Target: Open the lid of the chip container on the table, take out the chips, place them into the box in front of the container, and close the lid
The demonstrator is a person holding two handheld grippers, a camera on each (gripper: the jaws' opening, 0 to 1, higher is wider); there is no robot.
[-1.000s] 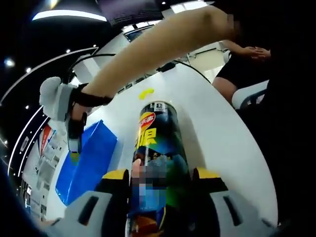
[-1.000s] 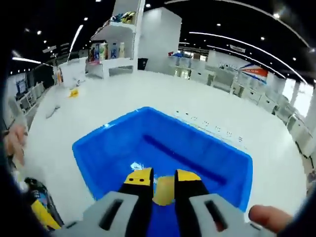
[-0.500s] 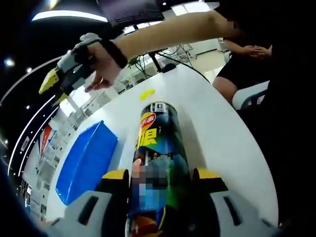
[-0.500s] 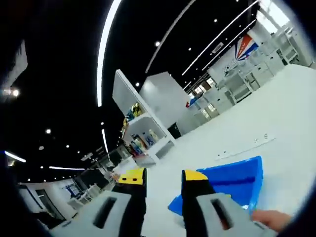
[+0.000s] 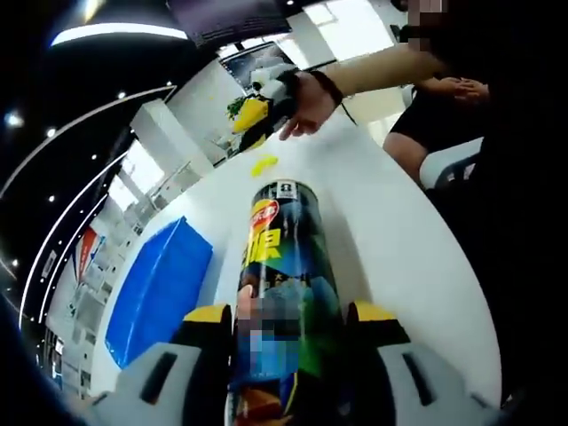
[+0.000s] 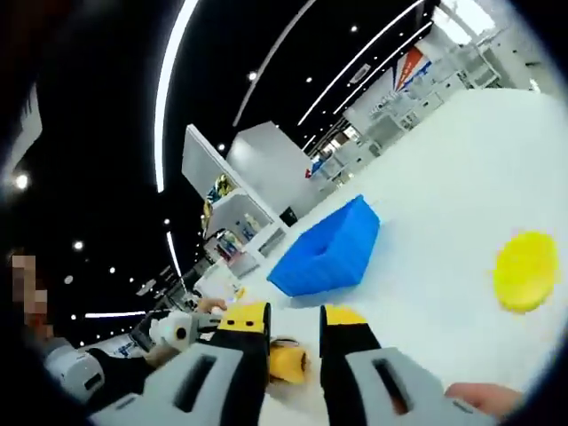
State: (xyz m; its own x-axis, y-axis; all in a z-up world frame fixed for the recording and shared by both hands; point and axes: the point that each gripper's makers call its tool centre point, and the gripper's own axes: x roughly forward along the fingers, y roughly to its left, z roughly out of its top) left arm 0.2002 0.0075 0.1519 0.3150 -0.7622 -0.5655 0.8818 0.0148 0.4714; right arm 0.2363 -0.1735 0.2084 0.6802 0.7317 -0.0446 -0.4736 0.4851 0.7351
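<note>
The chip container (image 5: 284,240), a dark tube with a yellow logo, lies along the left gripper view with my left gripper (image 5: 288,311) shut on its body. Its yellow lid (image 5: 264,165) lies on the white table beyond the tube's far end, and also appears as the lid (image 6: 526,271). The blue box (image 5: 160,288) stands left of the tube; the right gripper view has the box (image 6: 327,251) farther off. My right gripper (image 5: 251,124) hovers past the tube's end. Up close, the right gripper (image 6: 295,312) stands slightly open. A yellowish shape (image 6: 286,362) shows behind the gap; I cannot tell what it is.
The white table (image 5: 399,231) runs to an edge on the right, where a seated person (image 5: 435,115) and a chair (image 5: 448,169) are. White shelving (image 6: 232,200) stands behind the box. A hand with grey gear (image 6: 173,330) is at the lower left.
My right gripper held a chip low over the blue box; it has since risen and swung across to beyond the tube's far end. The left gripper still holds the tube.
</note>
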